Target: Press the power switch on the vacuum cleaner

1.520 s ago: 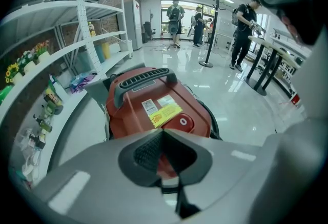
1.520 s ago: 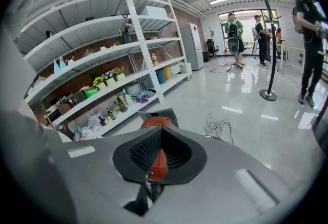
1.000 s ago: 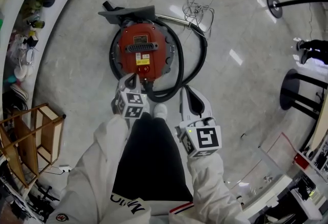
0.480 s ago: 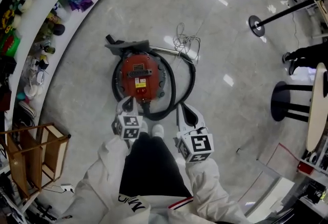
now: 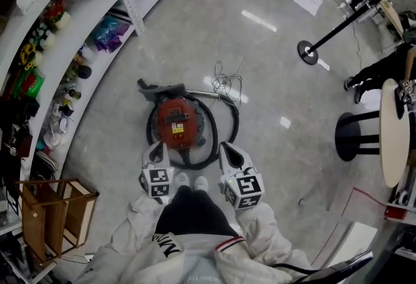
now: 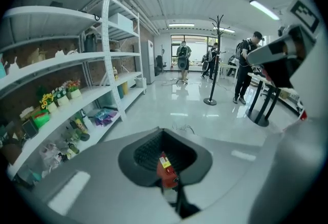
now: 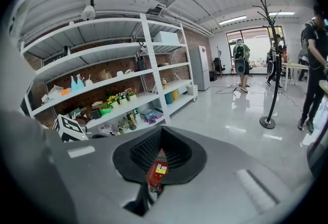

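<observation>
Vacuum cleaner (image 5: 177, 123), red, on floor (image 5: 273, 81) just beyond left gripper (image 5: 158, 146) and right gripper (image 5: 226, 147), both pressed together, empty.

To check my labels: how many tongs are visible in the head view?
2. The left tongs are at the near left side of the red vacuum cleaner; the right tongs are at its near right side. None seems hidden.

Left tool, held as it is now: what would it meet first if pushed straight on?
Probably the red round vacuum cleaner on the floor. The left tool points at its near side, and its own view shows the red body dead ahead. Depth is unclear.
</observation>
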### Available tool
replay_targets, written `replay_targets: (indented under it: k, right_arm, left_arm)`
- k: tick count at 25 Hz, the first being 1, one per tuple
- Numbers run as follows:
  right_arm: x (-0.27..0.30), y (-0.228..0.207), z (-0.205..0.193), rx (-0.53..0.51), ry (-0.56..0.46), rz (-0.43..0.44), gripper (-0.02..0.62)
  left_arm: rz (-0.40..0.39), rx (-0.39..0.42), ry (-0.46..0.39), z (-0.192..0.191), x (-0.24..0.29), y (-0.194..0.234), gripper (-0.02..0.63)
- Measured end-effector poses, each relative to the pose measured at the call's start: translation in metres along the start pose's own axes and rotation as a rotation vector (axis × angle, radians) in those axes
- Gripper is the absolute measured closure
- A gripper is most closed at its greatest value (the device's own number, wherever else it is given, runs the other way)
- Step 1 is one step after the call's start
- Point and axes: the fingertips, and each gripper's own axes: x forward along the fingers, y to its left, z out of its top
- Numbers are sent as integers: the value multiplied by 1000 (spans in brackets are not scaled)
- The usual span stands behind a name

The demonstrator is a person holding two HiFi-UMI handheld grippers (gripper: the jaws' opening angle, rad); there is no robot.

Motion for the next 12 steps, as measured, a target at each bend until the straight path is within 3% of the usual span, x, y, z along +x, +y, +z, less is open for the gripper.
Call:
replay_targets:
  k: [12]
  right_arm:
    - [-33, 16, 45, -1, -74, 20, 595]
  left_arm:
    - [31, 5, -128, 77, -69, 21, 606]
